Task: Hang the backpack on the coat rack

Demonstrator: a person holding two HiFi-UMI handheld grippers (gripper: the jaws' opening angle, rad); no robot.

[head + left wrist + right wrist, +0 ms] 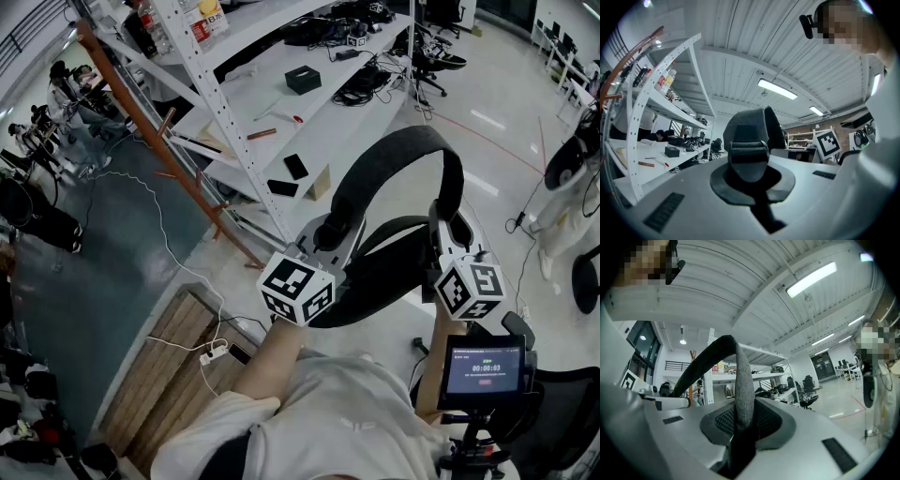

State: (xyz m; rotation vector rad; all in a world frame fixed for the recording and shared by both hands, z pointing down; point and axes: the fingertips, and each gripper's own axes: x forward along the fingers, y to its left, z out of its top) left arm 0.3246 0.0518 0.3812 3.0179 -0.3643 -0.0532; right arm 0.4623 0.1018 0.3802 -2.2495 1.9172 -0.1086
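The left gripper is clamped shut on the backpack's strap. Its jaws pinch the strap where a band of ribbed webbing crosses the padded end. The right gripper is also closed on the strap, which runs edge-on between its pads and rises away in a dark curve.

In the head view, the left gripper and right gripper sit side by side and level. The strap arches up and forward from one to the other as an open loop. The backpack hangs below and between them, close to the person's body.

Ahead of the left gripper and off to its outer side, a reddish-brown pole with short pegs leans past white shelving. This is probably the coat rack, and it is well apart from the bag.

The bag looks soft and limp, so I expect the body to sag and swing under the grippers instead of keeping its shape. Whether it is loaded cannot be told. The woven, padded strap should grip well and is unlikely to be damaged by firm pressure. Holding the strap near both ends, as it is held now, seems the best grip, because it keeps the loop spread for a peg to pass through.
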